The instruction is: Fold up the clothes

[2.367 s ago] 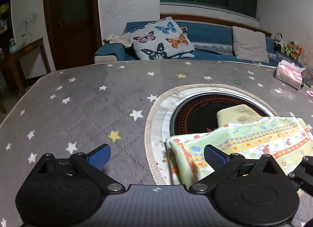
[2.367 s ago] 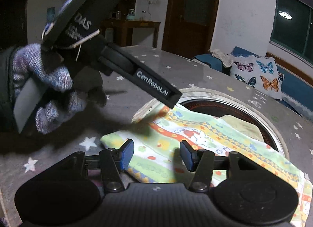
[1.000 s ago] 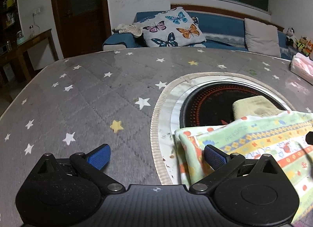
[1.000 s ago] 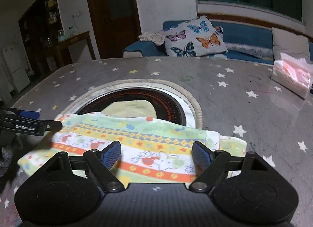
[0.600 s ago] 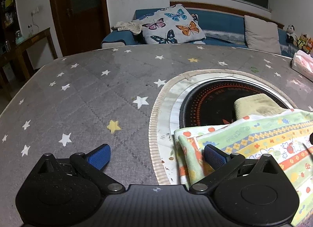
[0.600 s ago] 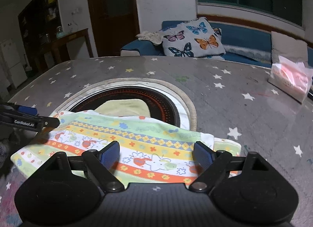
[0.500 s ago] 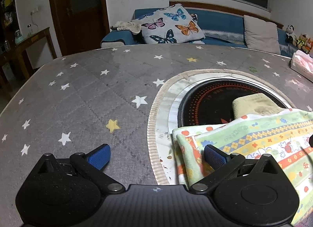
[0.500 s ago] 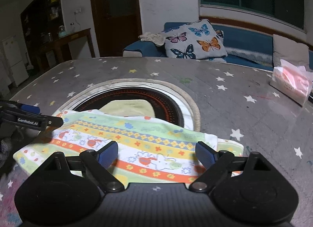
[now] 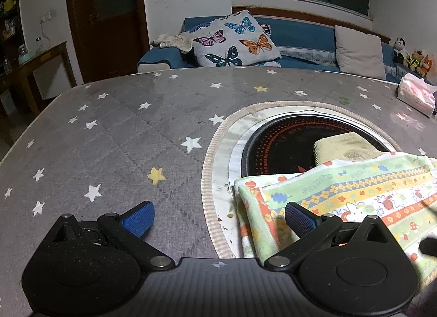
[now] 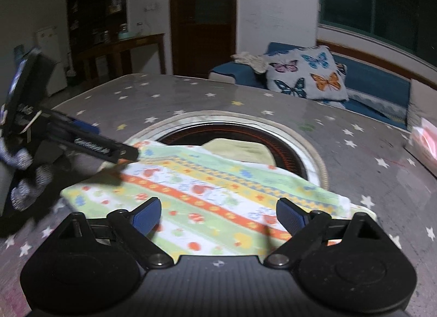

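A folded colourful patterned cloth (image 9: 352, 194) lies flat on the grey star table, over the front rim of a round black cooktop (image 9: 284, 145). It also shows in the right wrist view (image 10: 207, 196). A yellow folded cloth (image 9: 341, 146) lies behind it on the cooktop. My left gripper (image 9: 218, 214) is open and empty at the cloth's left edge, its right finger over the cloth. My right gripper (image 10: 217, 214) is open and empty just above the cloth's near edge. The left gripper also appears in the right wrist view (image 10: 82, 145), over the cloth's far left corner.
A pink tissue pack (image 9: 416, 95) lies at the table's far right. A blue sofa with a butterfly pillow (image 9: 235, 40) stands behind the table. A wooden side table (image 10: 123, 49) and a door are at the back left.
The right gripper has swung left and dropped closer over the cloth, bringing the left gripper into fuller view. The left gripper has barely moved. Both stay open.
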Demonstrator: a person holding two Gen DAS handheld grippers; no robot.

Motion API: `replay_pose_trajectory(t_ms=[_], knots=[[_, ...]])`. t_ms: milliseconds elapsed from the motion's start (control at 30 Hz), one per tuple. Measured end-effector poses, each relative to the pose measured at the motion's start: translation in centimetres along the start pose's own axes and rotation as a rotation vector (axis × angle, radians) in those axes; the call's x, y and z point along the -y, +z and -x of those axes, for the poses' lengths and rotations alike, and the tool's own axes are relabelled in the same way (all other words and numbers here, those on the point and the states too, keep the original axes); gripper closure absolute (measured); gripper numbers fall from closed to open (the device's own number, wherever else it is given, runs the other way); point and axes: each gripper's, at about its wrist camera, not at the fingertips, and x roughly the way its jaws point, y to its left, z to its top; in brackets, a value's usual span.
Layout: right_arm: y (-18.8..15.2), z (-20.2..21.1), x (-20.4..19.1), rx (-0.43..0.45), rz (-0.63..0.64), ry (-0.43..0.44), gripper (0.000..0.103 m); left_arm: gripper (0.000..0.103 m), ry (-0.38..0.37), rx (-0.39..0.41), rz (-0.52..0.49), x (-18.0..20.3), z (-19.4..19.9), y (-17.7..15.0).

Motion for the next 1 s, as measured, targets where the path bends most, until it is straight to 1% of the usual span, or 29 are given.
replay_pose_trajectory(t_ms=[433, 667, 733, 833, 933, 1000], knots=[[-0.3, -0.2, -7.2, -0.016, 0.226, 0.085, 0.007, 0.000, -0.023, 0.026, 0.027, -1.0, 1.4, -0.3], [-0.4, -0.7, -9.7, -0.020, 0.307, 0.109, 0.008, 0.000, -0.044, 0.031, 0.048, -1.8, 1.8, -0.7], [-0.4, -0.9, -10.2, -0.025, 0.322, 0.114, 0.012, 0.000, -0.034, 0.024, 0.063, -2.3, 1.7, -0.8], [-0.4, -1.3, -11.0, -0.035, 0.350, 0.123, 0.021, 0.000, -0.024, 0.020, 0.083, -2.9, 1.7, -1.0], [-0.4, -1.6, -11.8, -0.039, 0.376, 0.133, 0.032, 0.000, -0.020, 0.011, 0.112, -3.4, 1.8, -1.1], [-0.4, -1.8, -12.4, -0.039, 0.398, 0.137, 0.041, 0.000, -0.024, 0.010, 0.126, -3.8, 1.9, -1.2]])
